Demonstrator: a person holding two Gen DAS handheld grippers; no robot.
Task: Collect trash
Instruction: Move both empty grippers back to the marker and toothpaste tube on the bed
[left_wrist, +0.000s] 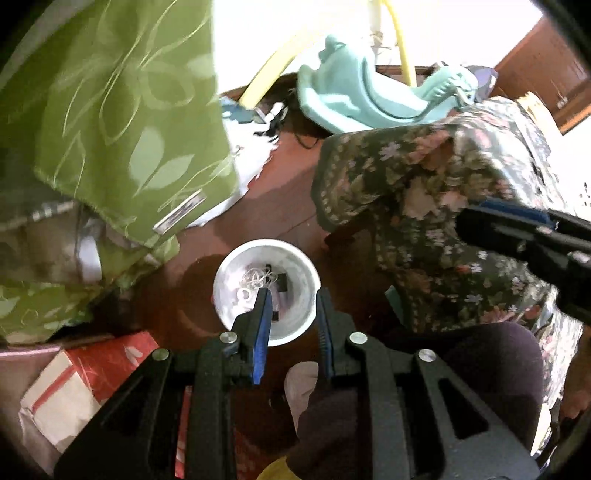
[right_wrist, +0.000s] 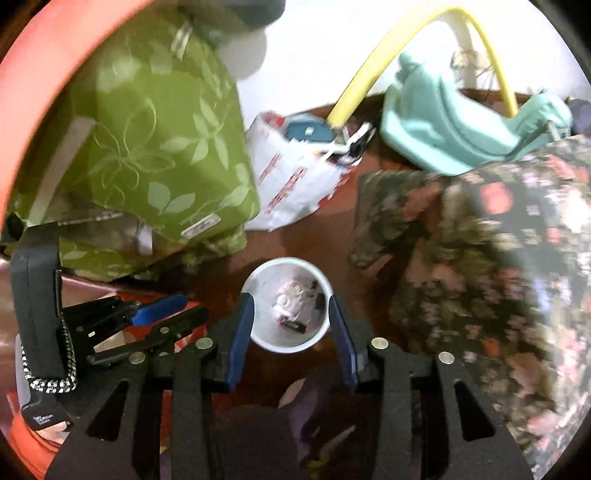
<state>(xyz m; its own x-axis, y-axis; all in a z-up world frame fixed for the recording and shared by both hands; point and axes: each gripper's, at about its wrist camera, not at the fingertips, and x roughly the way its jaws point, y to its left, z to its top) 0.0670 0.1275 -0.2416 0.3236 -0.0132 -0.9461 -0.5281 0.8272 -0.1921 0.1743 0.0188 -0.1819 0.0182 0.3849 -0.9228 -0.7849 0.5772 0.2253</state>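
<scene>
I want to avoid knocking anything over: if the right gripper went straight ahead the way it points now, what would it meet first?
Most likely the white cup holding small scraps: it sits framed between the open fingers of the right gripper, with nothing visible in front of it. How far below it stands is unclear.

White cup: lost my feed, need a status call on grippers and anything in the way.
Left gripper open above the white cup, empty. Right gripper open, empty. Cup upright on floor, scraps inside. Floral cloth and green cushion flank it, apart.
</scene>
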